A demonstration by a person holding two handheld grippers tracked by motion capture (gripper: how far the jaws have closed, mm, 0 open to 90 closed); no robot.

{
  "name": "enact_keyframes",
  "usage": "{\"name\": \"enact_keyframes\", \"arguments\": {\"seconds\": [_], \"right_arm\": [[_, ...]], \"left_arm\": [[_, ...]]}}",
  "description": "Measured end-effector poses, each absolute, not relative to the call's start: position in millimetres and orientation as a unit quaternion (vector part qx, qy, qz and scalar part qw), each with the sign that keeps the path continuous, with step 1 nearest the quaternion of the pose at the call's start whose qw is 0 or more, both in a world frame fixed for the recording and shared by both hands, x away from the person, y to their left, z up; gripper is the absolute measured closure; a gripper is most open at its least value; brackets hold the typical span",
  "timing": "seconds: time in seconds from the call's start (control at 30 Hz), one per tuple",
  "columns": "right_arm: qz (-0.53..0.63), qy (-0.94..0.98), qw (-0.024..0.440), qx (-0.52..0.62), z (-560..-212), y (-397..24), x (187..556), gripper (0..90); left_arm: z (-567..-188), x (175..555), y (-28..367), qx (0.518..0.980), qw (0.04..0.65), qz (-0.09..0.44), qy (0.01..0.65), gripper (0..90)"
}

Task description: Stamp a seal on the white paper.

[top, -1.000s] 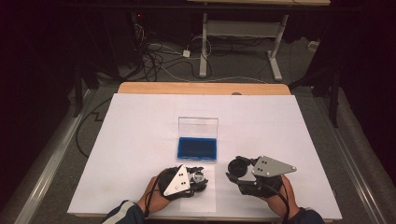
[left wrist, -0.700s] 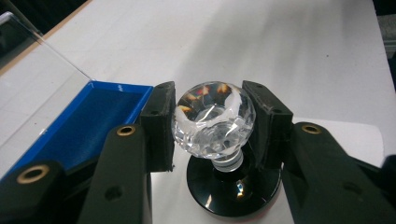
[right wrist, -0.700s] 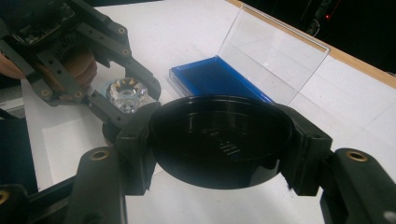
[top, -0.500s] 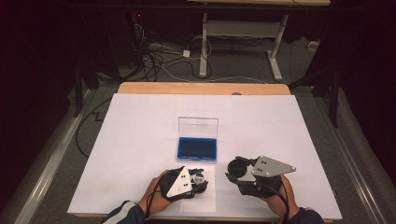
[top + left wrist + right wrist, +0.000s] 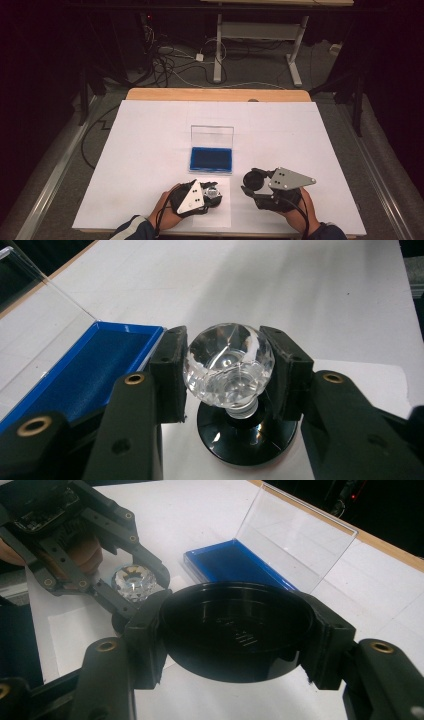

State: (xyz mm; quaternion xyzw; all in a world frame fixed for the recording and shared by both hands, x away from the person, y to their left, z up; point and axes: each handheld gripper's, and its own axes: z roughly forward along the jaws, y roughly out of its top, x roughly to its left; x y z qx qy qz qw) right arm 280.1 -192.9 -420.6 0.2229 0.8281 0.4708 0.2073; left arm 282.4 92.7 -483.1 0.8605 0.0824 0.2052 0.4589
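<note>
High view: no legible writing anywhere. A white table (image 5: 150, 150) stands over cable-strewn grey floor. Before the blue-lined case (image 5: 211, 159) with its clear upright lid, the left gripper (image 5: 229, 372) clamps a faceted crystal knob (image 5: 229, 367) on its black base (image 5: 245, 437); the right gripper (image 5: 235, 630) grips a round black lid (image 5: 235, 630).

No legible text anywhere.

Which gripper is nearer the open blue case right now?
Left. The left gripper, shut on the crystal knob, sits just below the blue case; the right gripper lies off its lower-right corner.
</note>
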Motion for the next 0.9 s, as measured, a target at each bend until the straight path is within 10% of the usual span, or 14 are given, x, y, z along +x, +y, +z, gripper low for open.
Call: {"name": "enact_keyframes", "arguments": {"seconds": [0.9], "right_arm": [[0.477,0.823,0.210,0.225,-418,-196,280,38.7]], "left_arm": [[-468,286,95,0.852,0.471,0.214,0.081,55.2]]}}
